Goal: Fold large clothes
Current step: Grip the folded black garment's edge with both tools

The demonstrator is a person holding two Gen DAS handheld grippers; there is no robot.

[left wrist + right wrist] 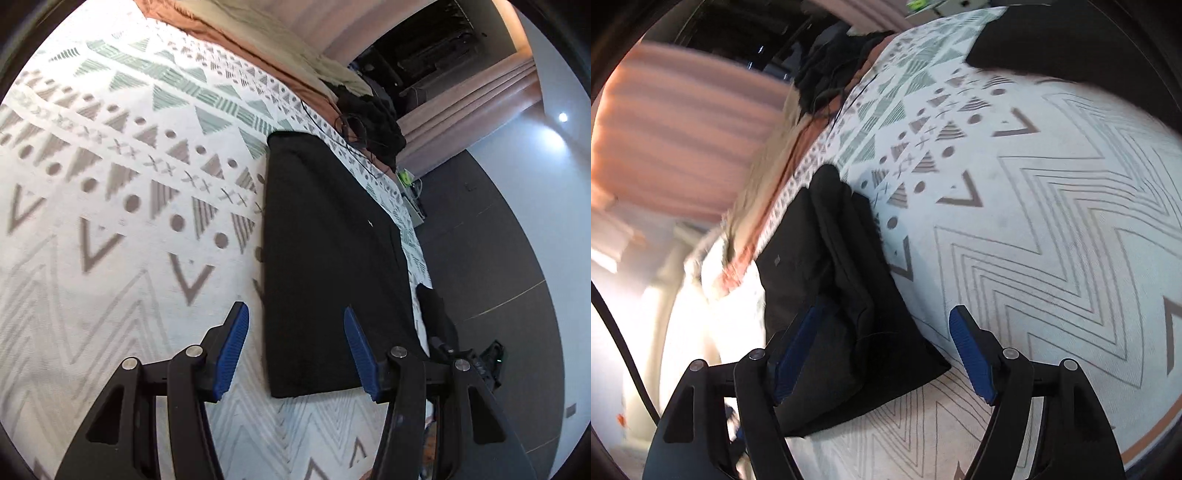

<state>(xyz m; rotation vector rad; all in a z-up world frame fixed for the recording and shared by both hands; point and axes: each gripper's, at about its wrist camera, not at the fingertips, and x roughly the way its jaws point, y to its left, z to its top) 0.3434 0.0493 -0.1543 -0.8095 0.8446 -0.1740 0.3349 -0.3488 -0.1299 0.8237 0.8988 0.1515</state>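
Observation:
A black garment lies folded into a flat long rectangle on the patterned white bedspread. My left gripper hovers over its near end, open, and its blue pads touch nothing. In the right wrist view a second black cloth lies in thick, bunched folds near the edge of the bedspread. My right gripper stands open astride its near corner, with the cloth resting on the bed between the fingers and not pinched. Another flat black cloth shows at the far top right.
A heap of dark clothes with a thin black cable sits at the far bed edge. An orange sheet and beige duvet lie beyond. Pink curtains and dark floor are on the right.

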